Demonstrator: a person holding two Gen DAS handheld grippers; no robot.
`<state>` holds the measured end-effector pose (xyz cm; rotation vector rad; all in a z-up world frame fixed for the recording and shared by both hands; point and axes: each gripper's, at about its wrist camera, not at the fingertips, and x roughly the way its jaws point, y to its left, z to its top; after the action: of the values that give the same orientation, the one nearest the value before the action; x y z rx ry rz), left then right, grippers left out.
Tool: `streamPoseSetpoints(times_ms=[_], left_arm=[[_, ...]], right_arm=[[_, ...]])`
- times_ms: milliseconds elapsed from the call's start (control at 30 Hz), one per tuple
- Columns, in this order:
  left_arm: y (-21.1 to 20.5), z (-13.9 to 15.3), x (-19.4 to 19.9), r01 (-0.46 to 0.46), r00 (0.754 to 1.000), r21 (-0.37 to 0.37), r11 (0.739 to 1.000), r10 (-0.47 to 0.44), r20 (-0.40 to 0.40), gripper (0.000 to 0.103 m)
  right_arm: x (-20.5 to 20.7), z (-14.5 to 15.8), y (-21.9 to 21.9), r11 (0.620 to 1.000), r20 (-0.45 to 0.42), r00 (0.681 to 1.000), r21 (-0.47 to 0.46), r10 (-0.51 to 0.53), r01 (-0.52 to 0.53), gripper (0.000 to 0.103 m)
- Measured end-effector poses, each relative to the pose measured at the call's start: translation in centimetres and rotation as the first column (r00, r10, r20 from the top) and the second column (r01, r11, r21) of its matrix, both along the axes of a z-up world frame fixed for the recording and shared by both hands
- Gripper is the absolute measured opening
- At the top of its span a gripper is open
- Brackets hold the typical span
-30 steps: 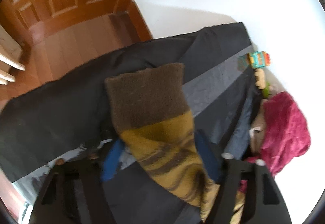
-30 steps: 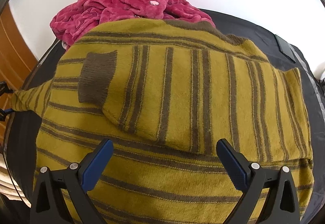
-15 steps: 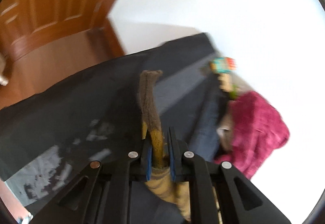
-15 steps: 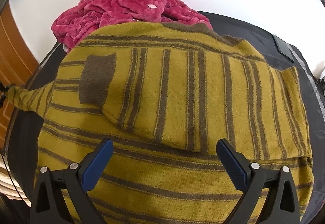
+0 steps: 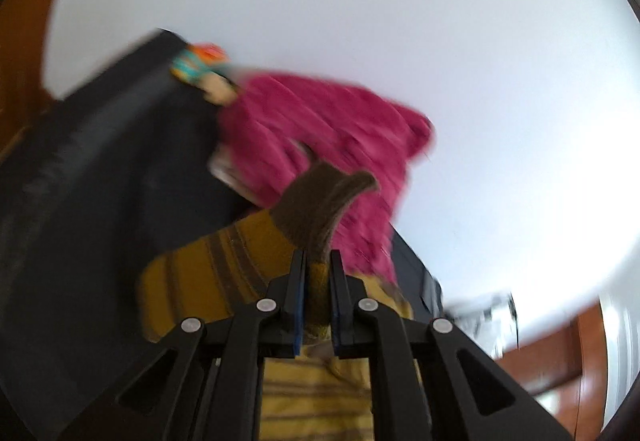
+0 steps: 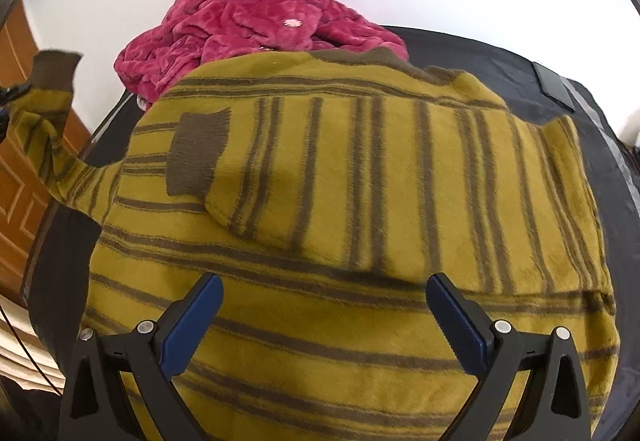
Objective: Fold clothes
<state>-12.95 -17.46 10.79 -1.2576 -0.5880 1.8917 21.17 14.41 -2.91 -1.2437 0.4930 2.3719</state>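
Left gripper (image 5: 318, 273): clamping the sleeve (image 5: 224, 269) just below its brown cuff (image 5: 320, 201), after standing open around it a second ago.
Sleeve: now lifting clear of the dark cover (image 6: 520, 57), hanging raised at the far left of the right view instead of lying stretched out flat.
Sweater (image 6: 340, 201): lying spread on the cover, other sleeve already crossing the chest.
Right gripper (image 6: 324, 317): hovering wide open over the hem, gripping nothing, unchanged.
Pink garment (image 6: 248, 13): heaping behind the collar, unfolded.
Meaning: probably swinging the raised sleeve inward across the body.
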Motion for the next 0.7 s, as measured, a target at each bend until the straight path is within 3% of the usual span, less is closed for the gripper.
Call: streamPoseSetpoints(times_ms=[200, 433, 533, 600, 700], left_arm=[[8.6, 0.7, 6.2, 0.242, 0.97, -0.03, 0.97, -0.243, -0.024, 0.011], [16.1, -4.0, 14.1, 0.465, 0.885, -0.116, 0.878, -0.459, 0.076, 0.011], [18.0, -6.4, 17.1, 0.534, 0.845, -0.164, 0.83, -0.519, 0.125, 0.011], [18.1, -7.4, 18.4, 0.553, 0.833, -0.18, 0.814, -0.532, 0.154, 0.011], [17.7, -8.4, 20.1, 0.573, 0.819, -0.202, 0.794, -0.544, 0.182, 0.011]], right_arm=[[3.8, -0.2, 2.4, 0.991, -0.053, 0.995, -0.109, -0.08, 0.074, 0.103], [7.4, -0.7, 5.5, 0.943, -0.131, 0.977, -0.31, -0.17, 0.122, 0.103], [7.8, -0.5, 6.2, 0.898, -0.193, 0.967, -0.434, -0.167, 0.068, 0.103], [7.5, -0.3, 6.4, 0.865, -0.25, 0.958, -0.502, -0.143, -0.001, 0.103], [6.5, -0.9, 6.9, 0.759, -0.345, 0.924, -0.642, -0.162, -0.107, 0.103]])
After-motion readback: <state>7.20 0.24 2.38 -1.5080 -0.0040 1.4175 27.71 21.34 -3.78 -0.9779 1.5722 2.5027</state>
